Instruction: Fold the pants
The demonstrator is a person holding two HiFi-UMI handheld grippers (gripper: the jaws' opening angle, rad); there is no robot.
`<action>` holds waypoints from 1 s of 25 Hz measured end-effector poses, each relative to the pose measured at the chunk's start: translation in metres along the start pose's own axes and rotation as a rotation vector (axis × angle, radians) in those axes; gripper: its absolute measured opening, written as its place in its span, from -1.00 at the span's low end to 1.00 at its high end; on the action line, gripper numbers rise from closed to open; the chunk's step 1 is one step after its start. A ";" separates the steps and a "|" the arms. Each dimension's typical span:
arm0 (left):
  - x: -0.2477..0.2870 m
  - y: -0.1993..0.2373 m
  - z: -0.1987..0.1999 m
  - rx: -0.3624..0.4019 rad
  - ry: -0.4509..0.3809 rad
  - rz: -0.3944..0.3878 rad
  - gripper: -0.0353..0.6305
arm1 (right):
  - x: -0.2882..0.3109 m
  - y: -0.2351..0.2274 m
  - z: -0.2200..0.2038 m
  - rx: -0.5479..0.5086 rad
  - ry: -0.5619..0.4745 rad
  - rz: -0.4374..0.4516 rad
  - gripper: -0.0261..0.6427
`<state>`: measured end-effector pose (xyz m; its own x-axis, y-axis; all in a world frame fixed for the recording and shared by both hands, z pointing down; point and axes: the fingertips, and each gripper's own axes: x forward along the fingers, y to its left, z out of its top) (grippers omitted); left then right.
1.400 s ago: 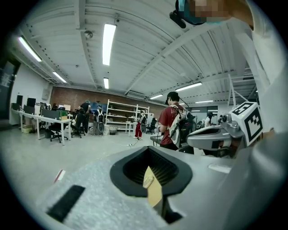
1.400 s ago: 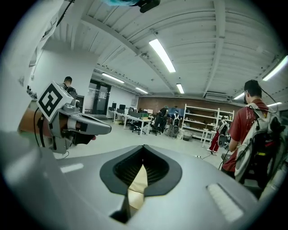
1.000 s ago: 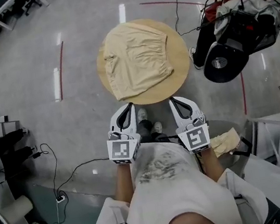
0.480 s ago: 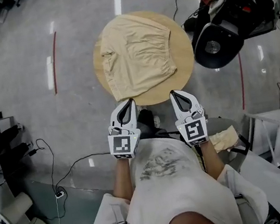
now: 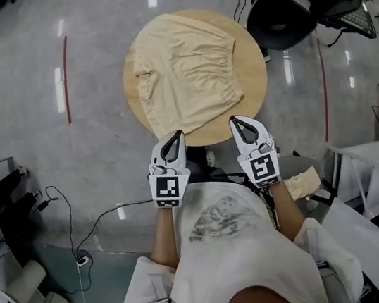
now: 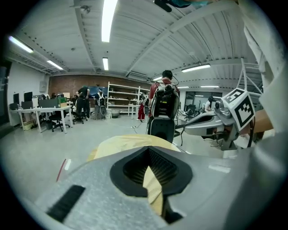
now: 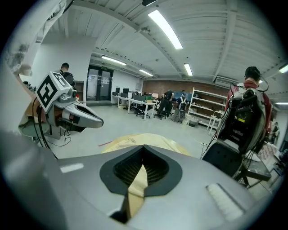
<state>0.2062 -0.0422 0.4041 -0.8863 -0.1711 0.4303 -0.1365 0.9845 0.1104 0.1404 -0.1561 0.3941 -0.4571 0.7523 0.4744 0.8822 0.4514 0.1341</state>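
Observation:
Beige pants (image 5: 187, 69) lie spread flat on a round wooden table (image 5: 254, 65). They cover most of its top, and one hem corner reaches the near edge. My left gripper (image 5: 177, 135) is shut and holds nothing, its tip at the table's near rim beside that corner. My right gripper (image 5: 235, 120) is also shut and empty, at the near rim a little right of the pants. The left gripper view looks over the closed jaws to the pants (image 6: 123, 143), with the right gripper (image 6: 211, 123) alongside. In the right gripper view the pants (image 7: 135, 140) lie just ahead.
A black chair with a backpack (image 5: 282, 18) stands at the table's far right, with a person in red behind it (image 6: 164, 103). Cables (image 5: 79, 222) run over the floor at the left. White frames (image 5: 372, 175) stand at the right. My feet are under the near rim.
Both grippers have moved forward and down together, from in front of my body to the table's near edge. Their jaws stayed shut. The pants have not moved.

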 end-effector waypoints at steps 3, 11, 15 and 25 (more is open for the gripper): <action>0.007 0.007 -0.011 -0.007 0.014 -0.023 -0.88 | 0.008 -0.003 -0.012 0.011 0.030 0.003 -0.89; 0.033 0.030 -0.042 0.008 0.074 -0.057 -0.88 | 0.036 -0.012 -0.030 -0.016 0.101 -0.019 -0.89; 0.041 0.032 -0.053 -0.003 0.086 -0.102 -0.88 | 0.048 -0.016 -0.044 -0.058 0.146 -0.024 -0.89; 0.055 0.035 -0.085 0.013 0.170 -0.089 -0.88 | 0.066 -0.028 -0.074 -0.088 0.184 0.027 -0.89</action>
<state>0.1899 -0.0205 0.5075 -0.7831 -0.2611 0.5645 -0.2183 0.9653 0.1436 0.0941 -0.1543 0.4865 -0.4120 0.6595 0.6287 0.9039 0.3828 0.1907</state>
